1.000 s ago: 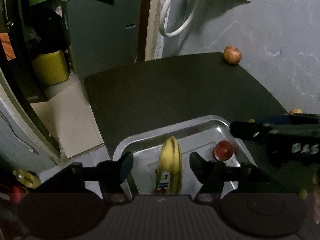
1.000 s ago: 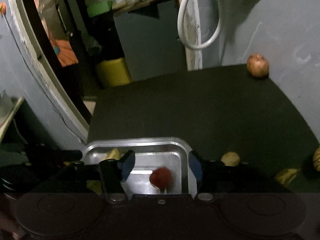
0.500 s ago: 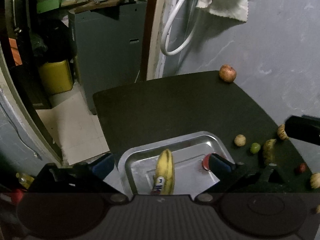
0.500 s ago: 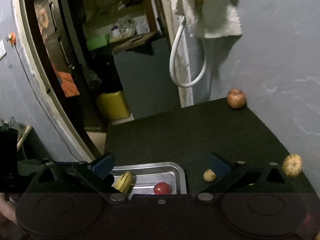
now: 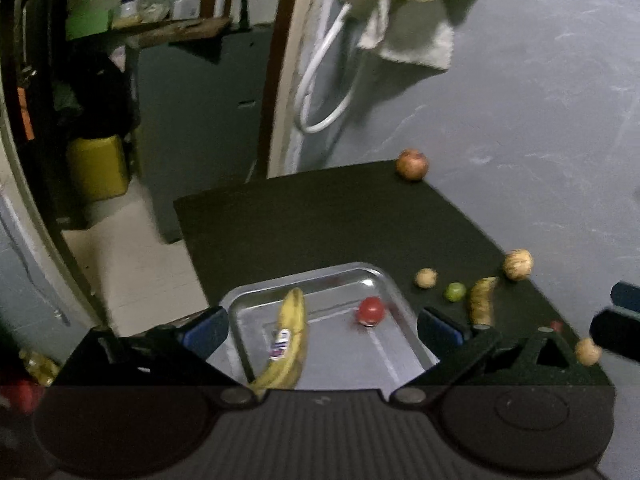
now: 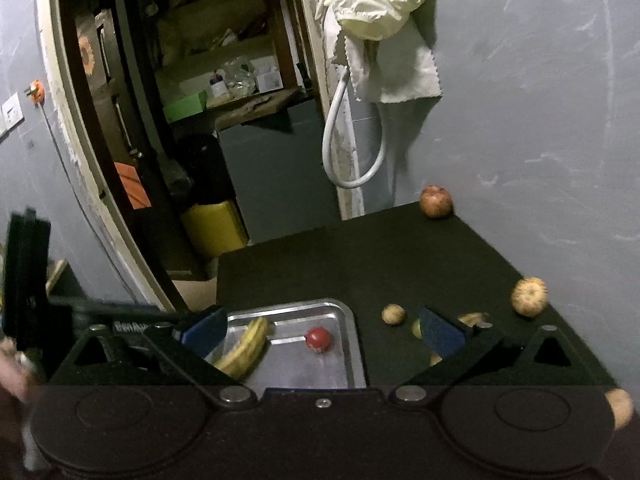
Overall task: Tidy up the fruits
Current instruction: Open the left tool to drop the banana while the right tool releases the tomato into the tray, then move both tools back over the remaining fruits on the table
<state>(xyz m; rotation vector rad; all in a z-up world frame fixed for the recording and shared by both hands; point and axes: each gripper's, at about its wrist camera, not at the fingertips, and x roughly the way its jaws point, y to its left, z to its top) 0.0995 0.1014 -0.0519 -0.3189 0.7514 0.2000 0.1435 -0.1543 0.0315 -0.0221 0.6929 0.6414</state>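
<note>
The banana (image 5: 289,340) lies lengthwise in the metal tray (image 5: 404,308), its tip pointing away toward the far wall, beside a red fruit (image 5: 371,310), while the left gripper (image 5: 322,326) and right gripper (image 6: 322,330) hang empty, jaws just spread wide.

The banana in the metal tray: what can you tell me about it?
The banana is yellow with dark bruising toward its tip and a small white, blue and red sticker near its middle. It lies on its side, gently curved, on the left part of the shiny metal tray, apart from the small red fruit. Nothing grips it.
</note>
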